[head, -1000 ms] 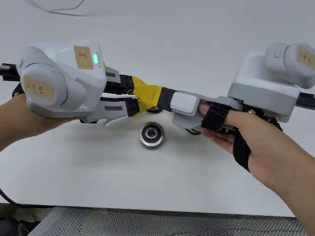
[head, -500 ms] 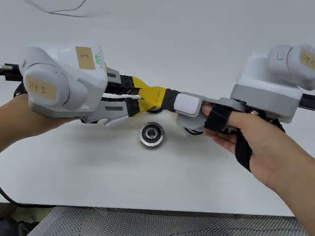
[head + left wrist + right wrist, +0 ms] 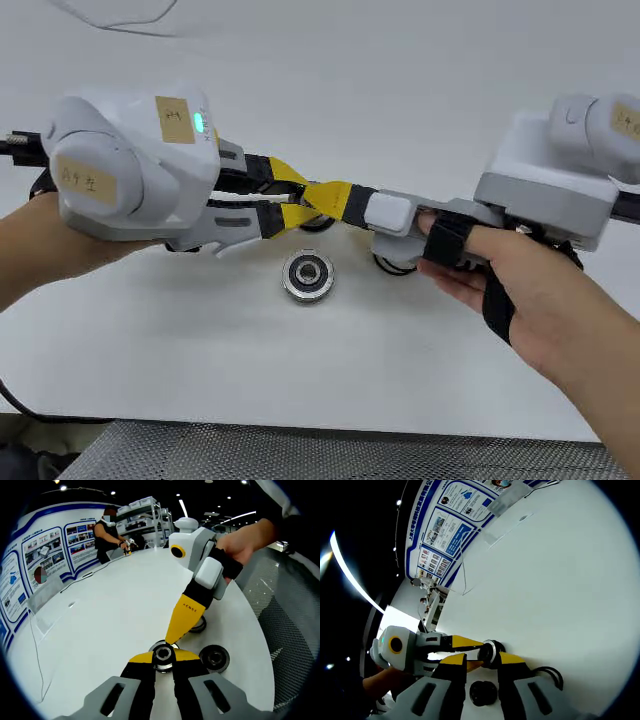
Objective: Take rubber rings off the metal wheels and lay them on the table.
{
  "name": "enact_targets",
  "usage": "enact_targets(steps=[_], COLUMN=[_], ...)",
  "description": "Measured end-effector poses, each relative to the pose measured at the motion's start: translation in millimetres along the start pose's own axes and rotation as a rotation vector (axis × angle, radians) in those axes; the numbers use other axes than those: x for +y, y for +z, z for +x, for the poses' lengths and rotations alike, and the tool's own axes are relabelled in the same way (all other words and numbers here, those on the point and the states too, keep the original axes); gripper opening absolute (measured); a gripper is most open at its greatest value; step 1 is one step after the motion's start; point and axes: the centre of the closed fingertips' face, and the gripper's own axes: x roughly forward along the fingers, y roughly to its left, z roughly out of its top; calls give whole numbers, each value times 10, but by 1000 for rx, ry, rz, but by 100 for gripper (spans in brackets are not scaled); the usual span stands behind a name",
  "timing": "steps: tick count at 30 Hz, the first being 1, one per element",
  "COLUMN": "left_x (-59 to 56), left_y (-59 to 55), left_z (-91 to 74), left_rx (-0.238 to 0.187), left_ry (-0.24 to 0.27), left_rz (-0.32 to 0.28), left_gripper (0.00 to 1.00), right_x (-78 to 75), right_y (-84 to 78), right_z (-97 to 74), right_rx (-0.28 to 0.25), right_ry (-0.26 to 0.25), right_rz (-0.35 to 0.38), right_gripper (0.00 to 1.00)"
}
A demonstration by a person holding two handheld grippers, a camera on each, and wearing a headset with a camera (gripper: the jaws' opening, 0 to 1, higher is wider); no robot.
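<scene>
Rubber rings are partly dealt with, by my reading. What looks like one loose black rubber ring (image 3: 388, 266) lies on the desk (image 3: 400, 90) just under the right gripper (image 3: 335, 197), right of centre in the head view. One metal wheel (image 3: 164, 658) sits at the bottom centre of the left gripper view, pinched between the jaws of the left gripper (image 3: 295, 198). The right gripper meets it from the opposite side, its yellow jaw tips flanking the wheel's rim. Whether they pinch its ring or merely straddle it I cannot tell. A second wheel (image 3: 307, 275) rests on the desk in the lower middle of the head view, apart from both grippers. Whether it wears a ring is hard to make out. The held wheel's ring seems the step in hand, with the resting wheel probably left to do.
</scene>
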Motion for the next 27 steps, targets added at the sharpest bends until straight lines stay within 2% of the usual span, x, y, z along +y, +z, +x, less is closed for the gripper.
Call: enact_targets(steps=[3, 9, 16, 27], left_x=[-3, -9, -5, -11], left_y=[-1, 11, 12, 7], left_z=[-1, 2, 6, 0], left_rx=[-1, 0, 0, 1], left_ry=[0, -1, 0, 1], left_rz=[0, 0, 0, 3], left_gripper=[13, 13, 13, 13], right_x=[-20, -120, -151, -156], right_y=[12, 20, 26, 11], right_z=[9, 6, 1, 1], right_rx=[1, 10, 9, 12], right_ry=[-11, -35, -48, -81], right_rz=[3, -1, -11, -44], right_gripper=[23, 10, 5, 3])
